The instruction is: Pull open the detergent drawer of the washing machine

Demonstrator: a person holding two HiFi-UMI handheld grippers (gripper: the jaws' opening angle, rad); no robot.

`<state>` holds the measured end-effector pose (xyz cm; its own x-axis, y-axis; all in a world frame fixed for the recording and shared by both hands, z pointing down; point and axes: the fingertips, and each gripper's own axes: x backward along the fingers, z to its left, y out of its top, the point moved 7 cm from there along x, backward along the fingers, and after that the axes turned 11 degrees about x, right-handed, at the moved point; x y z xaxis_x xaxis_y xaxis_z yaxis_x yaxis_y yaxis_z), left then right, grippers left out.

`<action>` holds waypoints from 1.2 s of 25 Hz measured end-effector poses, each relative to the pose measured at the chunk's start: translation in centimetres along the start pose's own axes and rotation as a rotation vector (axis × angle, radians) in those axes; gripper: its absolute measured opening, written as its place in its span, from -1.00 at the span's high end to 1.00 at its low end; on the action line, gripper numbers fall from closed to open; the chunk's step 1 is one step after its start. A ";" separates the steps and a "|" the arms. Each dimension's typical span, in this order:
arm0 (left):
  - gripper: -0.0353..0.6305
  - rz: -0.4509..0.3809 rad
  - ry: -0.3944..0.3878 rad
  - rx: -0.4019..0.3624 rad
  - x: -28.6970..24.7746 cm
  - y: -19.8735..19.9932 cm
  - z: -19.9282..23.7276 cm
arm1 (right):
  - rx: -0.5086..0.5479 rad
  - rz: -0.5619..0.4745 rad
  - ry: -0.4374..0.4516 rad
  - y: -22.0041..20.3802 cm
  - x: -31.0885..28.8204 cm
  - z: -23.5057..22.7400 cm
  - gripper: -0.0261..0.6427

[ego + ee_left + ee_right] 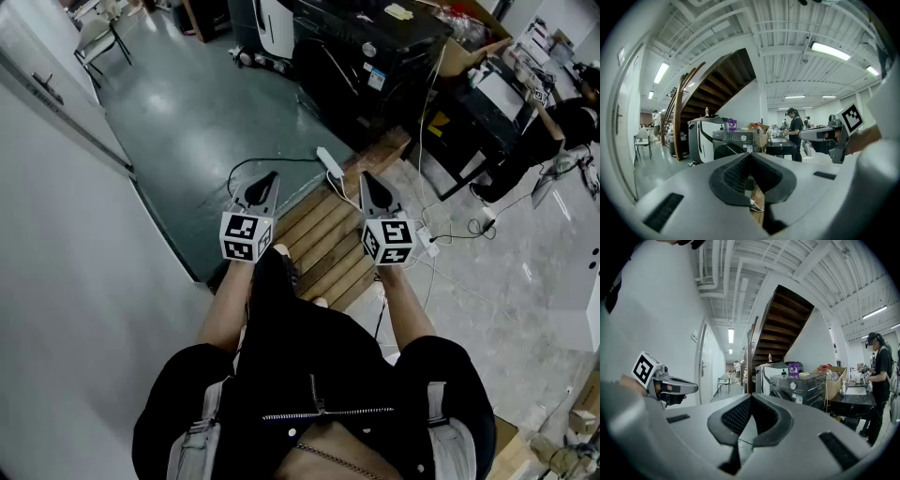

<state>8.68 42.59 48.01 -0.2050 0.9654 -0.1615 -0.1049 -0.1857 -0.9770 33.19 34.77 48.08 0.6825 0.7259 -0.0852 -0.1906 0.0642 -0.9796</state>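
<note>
While both tools are held out level side by side in front of the operator's chest, neither is near the job. In the head view the left tool (pixel 266 178) and the right tool (pixel 367 178) sit above a patch of wooden slats (pixel 323 239) on the floor (pixel 187 122), with a white power strip (pixel 330 164) lying just past their tips.

From the left gripper view I read the left tool's jaws as pressed together at the tips, nothing between them. The right gripper view shows the same on my right tool: jaws closed, empty.

The washing machine (pixel 799 387) is a dark grey front-loader well apart from both tools, across open floor. It stands beside a taller white appliance (pixel 701 140), at the foot of a wooden staircase (pixel 717 79). A purple container (pixel 793 369) rests on its top.

I can see a round knob on its upper panel. The detergent drawer is too small for me to pick out from that panel, so I cannot tell how far it sits in.

To the right of the machine a person (pixel 881 376) in dark clothes stands at a black bench (pixel 855 401).
</note>
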 end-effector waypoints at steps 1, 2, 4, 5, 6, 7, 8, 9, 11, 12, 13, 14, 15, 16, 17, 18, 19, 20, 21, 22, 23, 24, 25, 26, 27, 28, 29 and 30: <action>0.82 0.006 0.002 0.003 0.0 -0.3 0.0 | -0.001 0.006 0.003 -0.1 0.0 -0.1 0.91; 0.82 0.012 0.004 0.006 0.0 -0.6 -0.1 | -0.002 0.011 0.005 -0.3 0.1 -0.3 0.91; 0.82 0.022 0.006 0.012 -0.1 -0.9 0.0 | -0.011 0.006 0.010 -0.5 0.1 -0.5 0.91; 0.82 0.025 0.007 0.014 -0.2 -1.0 0.0 | -0.021 -0.005 0.014 -0.6 0.1 -0.5 0.91; 0.82 0.026 0.007 0.015 -0.4 -1.0 0.1 | -0.034 -0.018 0.019 -0.6 0.1 -0.6 0.91; 0.82 0.026 0.007 0.015 -0.5 -1.0 0.2 | -0.045 -0.025 0.023 -0.7 0.0 -0.6 0.91; 0.82 0.025 0.007 0.015 -0.7 -0.9 0.2 | -0.050 -0.027 0.024 -0.8 -0.1 -0.7 0.91; 0.82 0.025 0.008 0.015 -0.9 -0.9 0.3 | -0.051 -0.026 0.025 -0.9 -0.2 -0.6 0.91; 0.82 0.027 0.010 0.016 -1.1 -1.0 0.6 | -0.047 -0.020 0.028 -1.2 -0.4 -0.3 0.90; 0.82 0.028 0.011 0.017 -1.1 -1.0 0.7 | -0.045 -0.016 0.032 -1.3 -0.5 -0.2 0.91; 0.82 0.029 0.013 0.018 -1.2 -1.1 0.9 | -0.044 -0.013 0.036 -1.3 -0.7 -0.1 0.90; 0.82 0.029 0.014 0.020 -1.4 -1.0 1.1 | -0.044 -0.010 0.041 -1.4 -0.9 0.0 0.91; 0.82 0.027 0.014 0.020 -1.5 -1.0 1.3 | -0.044 -0.008 0.044 -1.5 -1.2 0.0 0.90; 0.82 0.026 0.014 0.020 -1.7 -1.0 1.5 | -0.046 -0.006 0.045 -1.6 -1.5 0.0 0.90; 0.82 0.026 0.014 0.019 -1.9 -1.0 1.7 | -0.049 -0.004 0.045 -1.8 -1.9 0.0 0.90; 0.82 0.026 0.014 0.019 -2.1 -1.0 2.0 | -0.053 -0.001 0.044 -1.9 -2.3 0.0 0.90; 0.82 0.027 0.013 0.020 -2.3 -1.0 2.3 | -0.057 0.002 0.043 -2.0 -2.7 0.1 0.91; 0.82 0.028 0.012 0.021 -2.6 -1.0 2.6 | -0.060 0.005 0.044 -2.0 -3.1 0.1 0.90; 0.82 0.029 0.010 0.022 -2.9 -0.9 3.0 | -0.062 0.009 0.045 -2.0 -3.6 0.2 0.91; 0.82 0.030 0.008 0.022 -3.2 -0.8 3.4 | -0.065 0.013 0.047 -2.0 -4.2 0.3 0.90; 0.82 0.032 0.007 0.023 -3.6 -0.7 3.9 | -0.067 0.016 0.049 -2.0 -4.8 0.3 0.90; 0.82 0.033 0.005 0.024 -4.2 -0.5 4.4 | -0.070 0.018 0.052 -1.9 -5.6 0.3 0.91; 0.82 0.034 0.003 0.026 -4.7 -0.4 5.0 | -0.073 0.020 0.055 -1.9 -6.3 0.3 0.90; 0.82 0.035 0.000 0.027 -5.4 -0.3 5.6 | -0.075 0.022 0.056 -1.9 -7.1 0.2 0.90; 0.82 0.036 -0.004 0.027 -6.1 -0.1 6.2 | -0.076 0.025 0.056 -1.9 -8.0 0.0 0.90; 0.82 0.038 -0.008 0.026 -6.8 0.1 6.8 | -0.077 0.026 0.054 -1.8 -8.9 -0.1 0.90; 0.82 0.041 -0.013 0.024 -7.4 0.4 7.5 | -0.077 0.029 0.051 -1.6 -9.8 -0.2 0.90; 0.82 0.044 -0.019 0.023 -7.9 0.7 8.1 | -0.078 0.032 0.047 -1.3 -10.6 -0.2 0.90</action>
<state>2.35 33.32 49.70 -0.2283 0.9525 -0.2017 -0.1175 -0.2326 -0.9655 26.33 26.86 50.26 0.7095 0.6938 -0.1231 -0.1581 -0.0135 -0.9873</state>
